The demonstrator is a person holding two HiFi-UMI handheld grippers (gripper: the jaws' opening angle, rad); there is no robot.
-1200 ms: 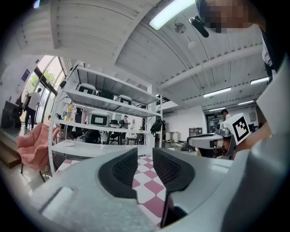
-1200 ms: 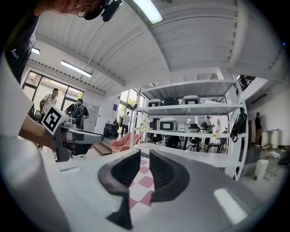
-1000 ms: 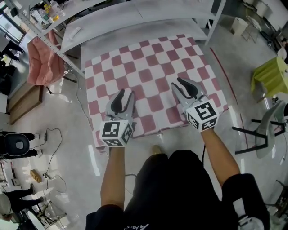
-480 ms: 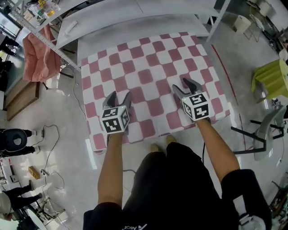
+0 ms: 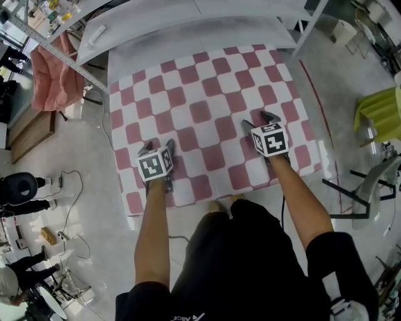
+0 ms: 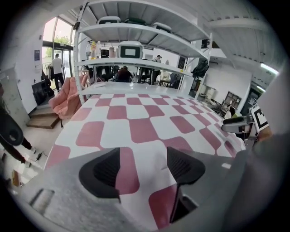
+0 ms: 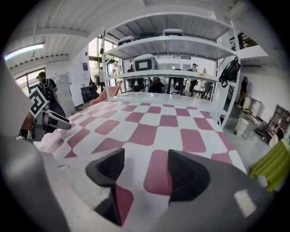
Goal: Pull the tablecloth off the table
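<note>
A pink-and-white checked tablecloth (image 5: 207,94) lies flat over the table, and its near edge hangs just in front of the person. My left gripper (image 5: 158,145) sits low over the cloth's near left part. Its jaws are opening, with only flat cloth (image 6: 136,122) below and nothing pinched between them (image 6: 144,167). My right gripper (image 5: 259,119) hovers over the near right part. Its jaws (image 7: 145,170) are opening too, above flat cloth (image 7: 149,129), and they grip nothing. Each gripper view shows the other gripper off to the side.
A white shelving rack (image 5: 188,15) stands along the table's far edge. A pink cloth on a chair (image 5: 56,75) is at the left, a yellow-green chair (image 5: 379,110) at the right. Cables (image 5: 69,194) lie on the floor at the left. People stand in the background.
Both grippers have dropped lower towards the cloth near its front edge, and their jaws have spread wider.
</note>
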